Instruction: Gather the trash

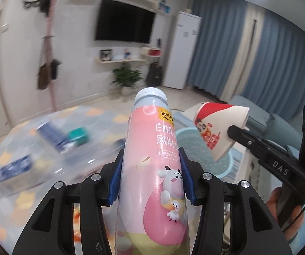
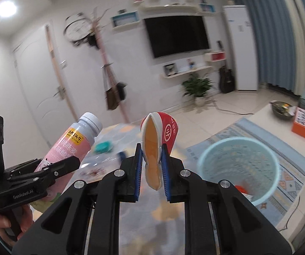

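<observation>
My left gripper (image 1: 151,178) is shut on a pink yogurt-drink bottle (image 1: 152,159) with a grey-white cap, held up above the table; the bottle also shows in the right wrist view (image 2: 71,142). My right gripper (image 2: 151,165) is shut on a squashed red and white paper cup (image 2: 154,146), which also shows in the left wrist view (image 1: 216,127). A light blue trash bin (image 2: 239,170) stands on the floor to the right, with some trash inside; in the left wrist view the bin (image 1: 192,148) lies below the cup.
The table has a patterned cloth (image 1: 24,191) with blue boxes (image 1: 12,170) and a teal object (image 1: 79,136). A low table at the right holds an orange box (image 2: 303,125) and a dark bowl (image 2: 281,108). A coat stand (image 2: 109,80) is behind.
</observation>
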